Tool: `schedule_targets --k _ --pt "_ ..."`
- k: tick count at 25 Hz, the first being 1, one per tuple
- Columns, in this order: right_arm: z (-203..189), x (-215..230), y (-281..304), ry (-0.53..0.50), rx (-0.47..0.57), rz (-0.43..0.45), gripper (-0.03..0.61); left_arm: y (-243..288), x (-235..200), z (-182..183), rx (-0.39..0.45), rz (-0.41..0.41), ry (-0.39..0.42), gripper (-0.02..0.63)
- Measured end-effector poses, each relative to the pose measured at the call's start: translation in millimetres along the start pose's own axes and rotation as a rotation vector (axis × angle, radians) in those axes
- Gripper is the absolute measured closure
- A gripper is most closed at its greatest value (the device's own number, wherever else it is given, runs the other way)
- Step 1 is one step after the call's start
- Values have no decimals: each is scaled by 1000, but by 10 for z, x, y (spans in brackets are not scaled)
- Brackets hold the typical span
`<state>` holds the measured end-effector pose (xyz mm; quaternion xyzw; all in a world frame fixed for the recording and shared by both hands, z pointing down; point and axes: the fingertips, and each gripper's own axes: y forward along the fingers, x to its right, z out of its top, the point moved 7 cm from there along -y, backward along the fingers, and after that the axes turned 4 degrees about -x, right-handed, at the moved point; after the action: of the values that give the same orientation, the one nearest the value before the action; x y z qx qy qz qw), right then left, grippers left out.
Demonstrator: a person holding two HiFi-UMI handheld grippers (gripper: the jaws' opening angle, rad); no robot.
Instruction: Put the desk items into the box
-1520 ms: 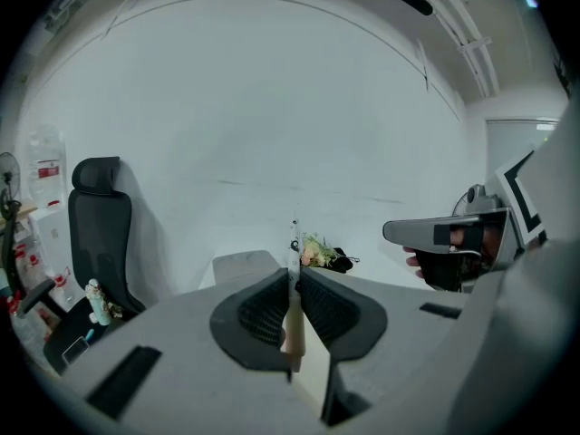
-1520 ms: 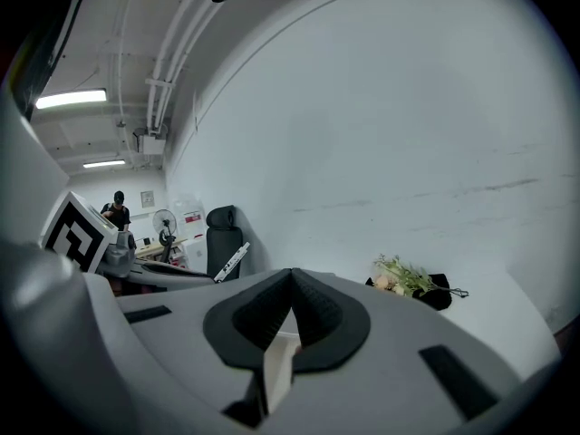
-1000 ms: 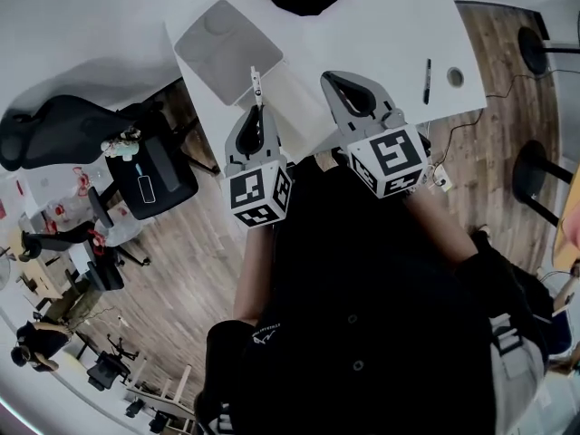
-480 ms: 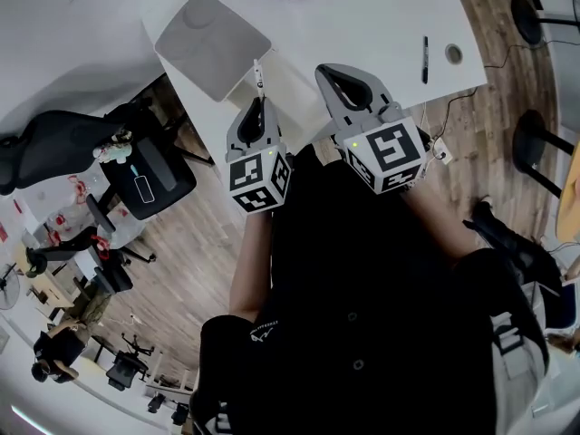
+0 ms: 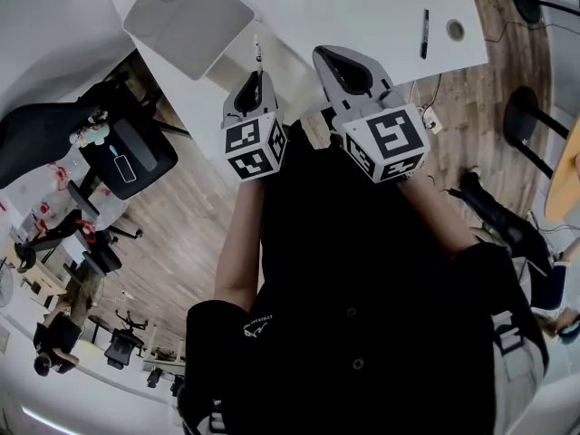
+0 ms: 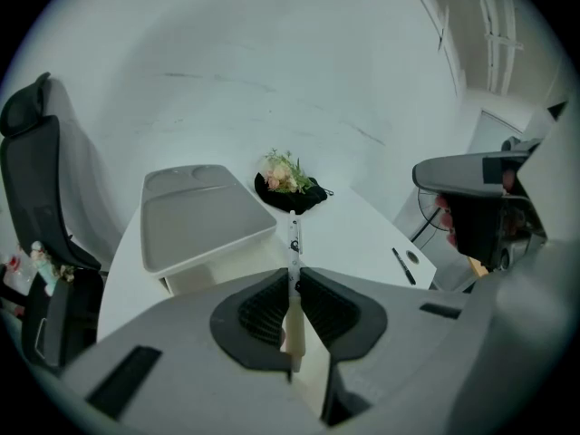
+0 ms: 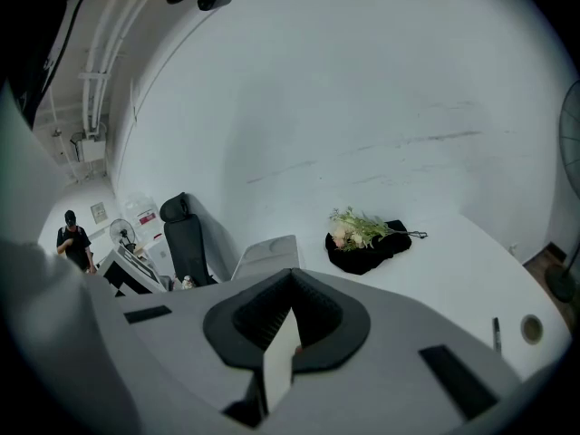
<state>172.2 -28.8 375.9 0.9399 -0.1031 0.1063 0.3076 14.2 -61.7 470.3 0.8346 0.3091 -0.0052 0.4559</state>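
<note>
**One white pen gripped, not yet in the box**

One white pen [image 6: 293, 232] is clamped between the closed jaws of the left gripper [image 6: 293, 270], with its tip sticking out past the jaw tips. In the head view the pen is held in the air just right of the box [image 5: 186, 21], beside the box's near right corner and outside it. The box is seen as a grey tray-like top on a white body and is set on the white worktop [image 5: 362, 7].

The jaws of the right gripper [image 7: 292, 275] are brought together at the tips. A flat white sliver is seen in the gap behind the tips, and what it is cannot be told. This gripper is held right of the box, next to the left gripper.

A black pen [image 5: 424, 34] is laid on the worktop well right of the box, with a small round fitting [image 5: 455, 30] just beside it. A bunch of flowers [image 6: 288, 172] on a black cloth [image 6: 292, 196] is placed beyond the box's far right corner. A black office chair [image 6: 36, 179] is seen left of the box, off the worktop.
</note>
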Motion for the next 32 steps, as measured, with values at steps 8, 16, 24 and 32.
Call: schedule_targets --k 8,16,24,32 --pt "-152 88 135 44 -45 -8 580 341 -108 -202 -83 14 -73 566" --pt "-259 154 157 57 -78 -28 580 575 -185 -399 -148 49 -144 566" --pt "-294 161 161 66 -82 -43 580 674 -148 -377 -212 128 -72 566" --pt "-298 84 186 57 -85 -25 580 799 -94 -366 -228 151 -29 566"
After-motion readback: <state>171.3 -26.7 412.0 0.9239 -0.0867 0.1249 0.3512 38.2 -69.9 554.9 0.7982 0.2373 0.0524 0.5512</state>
